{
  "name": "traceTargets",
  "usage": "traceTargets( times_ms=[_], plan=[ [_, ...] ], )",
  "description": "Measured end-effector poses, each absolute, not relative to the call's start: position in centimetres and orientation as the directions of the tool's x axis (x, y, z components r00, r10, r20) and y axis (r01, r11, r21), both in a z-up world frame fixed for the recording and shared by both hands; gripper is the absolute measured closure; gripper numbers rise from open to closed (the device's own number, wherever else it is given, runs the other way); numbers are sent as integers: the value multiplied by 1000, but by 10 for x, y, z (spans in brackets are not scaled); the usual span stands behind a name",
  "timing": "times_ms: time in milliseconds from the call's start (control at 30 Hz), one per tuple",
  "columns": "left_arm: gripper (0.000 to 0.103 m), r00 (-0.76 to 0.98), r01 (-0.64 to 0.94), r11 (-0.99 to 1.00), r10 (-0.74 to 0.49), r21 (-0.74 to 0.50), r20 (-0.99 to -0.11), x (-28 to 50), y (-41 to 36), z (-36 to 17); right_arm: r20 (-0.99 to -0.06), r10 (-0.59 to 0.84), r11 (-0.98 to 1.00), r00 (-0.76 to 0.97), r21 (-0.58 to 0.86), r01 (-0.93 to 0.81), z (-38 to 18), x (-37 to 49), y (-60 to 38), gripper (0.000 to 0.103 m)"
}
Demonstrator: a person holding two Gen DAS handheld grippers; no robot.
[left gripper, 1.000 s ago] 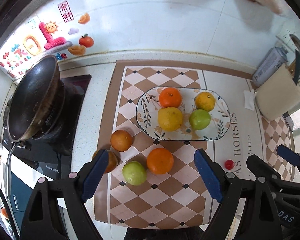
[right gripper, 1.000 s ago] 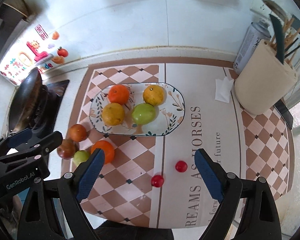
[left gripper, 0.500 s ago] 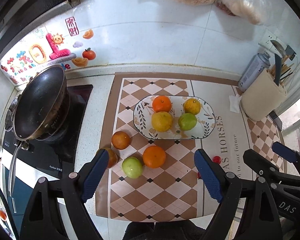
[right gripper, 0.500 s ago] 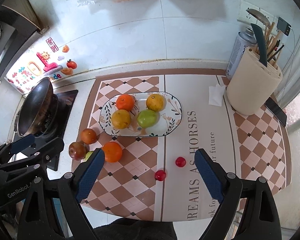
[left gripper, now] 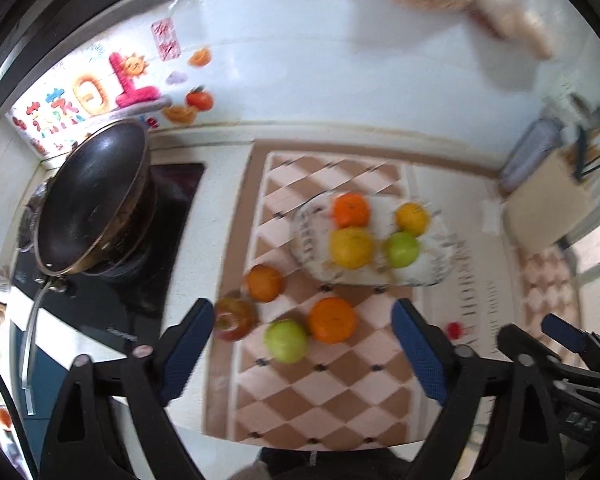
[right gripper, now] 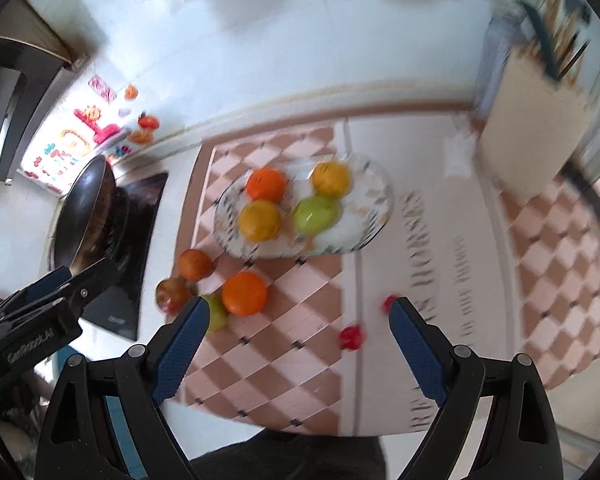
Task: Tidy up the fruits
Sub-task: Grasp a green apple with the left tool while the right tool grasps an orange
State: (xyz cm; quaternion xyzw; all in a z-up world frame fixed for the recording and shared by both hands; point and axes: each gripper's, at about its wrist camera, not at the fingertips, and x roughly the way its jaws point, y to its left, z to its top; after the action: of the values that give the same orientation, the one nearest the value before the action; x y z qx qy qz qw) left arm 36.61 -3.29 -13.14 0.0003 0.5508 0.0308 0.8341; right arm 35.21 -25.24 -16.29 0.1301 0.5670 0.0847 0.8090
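A patterned oval plate (left gripper: 436, 272) (right gripper: 376, 216) on the checkered mat holds several fruits: oranges, a yellow one and a green one. In front of it lie loose fruits: an orange (left gripper: 333, 319) (right gripper: 244, 294), a green apple (left gripper: 286, 340), a smaller orange (left gripper: 264, 282) and a red apple (left gripper: 234, 318). Two small red fruits (right gripper: 351, 337) (right gripper: 389, 303) lie further right. My left gripper (left gripper: 303, 352) is open and empty above the loose fruits. My right gripper (right gripper: 294, 344) is open and empty. Both views are blurred.
A black wok (left gripper: 90, 196) sits on the stove at the left. A beige utensil holder (right gripper: 536, 128) and a can (left gripper: 534, 148) stand at the back right. The tiled wall with stickers runs along the back.
Both grippers rose away from the counter half a second ago and have now dropped closer again; the fruits look larger. Both stay open. No fruit has moved.
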Motion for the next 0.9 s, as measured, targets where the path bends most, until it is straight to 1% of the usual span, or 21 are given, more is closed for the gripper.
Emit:
traceTargets(
  times_ms=[67,200,367,400,500,567,633,733,900],
  plan=[
    [2,363,-77,994,106,83,-926,370,-20,-148,-901,310,945,305,326,2,-183,359,-244,10],
    [2,268,-145,981,162,127,-950,376,10,-186,-910,360,931,207,363,-21,-236,380,-214,10],
    [2,147,-230,960,196,159,-970,375,43,-234,-909,411,911,73,412,-6,-307,413,-172,10],
    [2,127,-243,957,191,157,-973,374,47,-240,-906,419,908,52,420,-2,-320,420,-163,10],
    [2,75,-284,947,177,149,-981,372,58,-258,-907,421,907,8,421,-8,-345,434,-143,15],
    [2,45,-309,940,163,142,-986,371,64,-267,-915,402,915,-30,403,-28,-363,442,-126,27],
    [2,28,-333,934,147,129,-989,369,67,-273,-920,387,919,-57,390,-57,-376,444,-113,36],
    [2,20,-350,931,113,99,-993,369,67,-277,-930,364,926,-51,367,-93,-378,443,-109,36],
    [2,21,-327,945,21,13,-1000,375,50,-284,-938,340,935,-72,345,-85,-376,430,-136,36]
  ],
)
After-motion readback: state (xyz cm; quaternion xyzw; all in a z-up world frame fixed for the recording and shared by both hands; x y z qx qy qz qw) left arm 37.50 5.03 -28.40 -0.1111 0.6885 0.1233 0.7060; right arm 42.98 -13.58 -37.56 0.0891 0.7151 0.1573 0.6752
